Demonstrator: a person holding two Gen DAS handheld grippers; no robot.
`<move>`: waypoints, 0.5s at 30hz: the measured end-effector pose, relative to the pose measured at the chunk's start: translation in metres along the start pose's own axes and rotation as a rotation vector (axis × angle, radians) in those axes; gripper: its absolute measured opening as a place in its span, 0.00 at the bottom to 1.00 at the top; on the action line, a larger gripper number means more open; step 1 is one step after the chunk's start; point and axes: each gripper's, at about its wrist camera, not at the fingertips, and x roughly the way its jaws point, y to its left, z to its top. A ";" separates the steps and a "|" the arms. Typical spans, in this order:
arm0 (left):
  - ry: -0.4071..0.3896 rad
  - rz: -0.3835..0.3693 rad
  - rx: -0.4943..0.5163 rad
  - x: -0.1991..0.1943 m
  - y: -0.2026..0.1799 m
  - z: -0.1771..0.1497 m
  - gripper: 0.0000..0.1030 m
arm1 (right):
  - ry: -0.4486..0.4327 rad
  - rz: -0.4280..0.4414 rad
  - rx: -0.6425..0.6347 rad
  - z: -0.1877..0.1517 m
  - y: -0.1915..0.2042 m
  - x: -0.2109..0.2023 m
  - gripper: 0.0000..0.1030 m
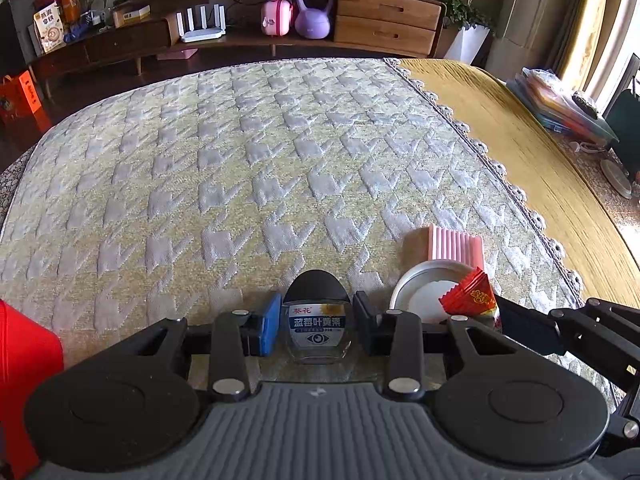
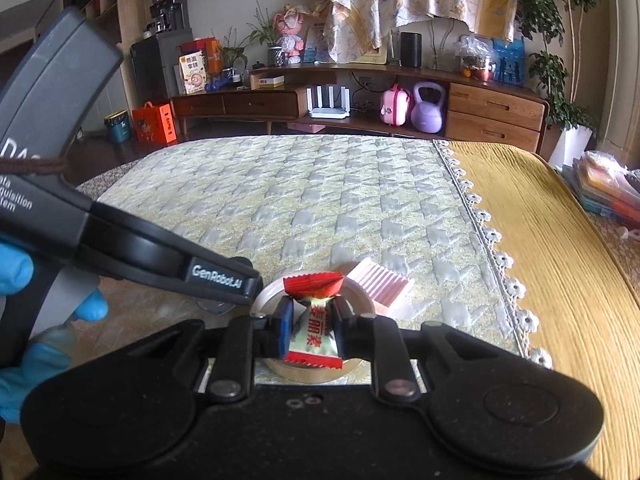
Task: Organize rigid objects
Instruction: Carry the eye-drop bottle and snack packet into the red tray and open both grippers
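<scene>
A small clear bottle with a black cap and a blue label stands on the quilted mat. It sits between the pads of my left gripper, which touch its sides. Just to the right is a round metal dish with a pink ribbed block behind it. My right gripper is shut on a wrapped candy with red ends, held over the dish. The candy also shows in the left wrist view. The left gripper's body crosses the right wrist view from the left.
A red object sits at the near left edge. A yellow cloth covers the table to the right of the mat's lace border, with stacked folders at its far end. A blue-gloved hand holds the left gripper. A wooden sideboard stands behind.
</scene>
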 end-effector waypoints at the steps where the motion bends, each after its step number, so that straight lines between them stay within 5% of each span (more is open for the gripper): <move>1: 0.003 -0.003 -0.001 -0.003 0.001 -0.002 0.37 | -0.002 0.004 0.010 0.001 0.000 -0.003 0.19; 15: 0.018 -0.028 -0.003 -0.066 0.017 -0.021 0.37 | 0.000 0.033 0.070 0.007 0.024 -0.054 0.19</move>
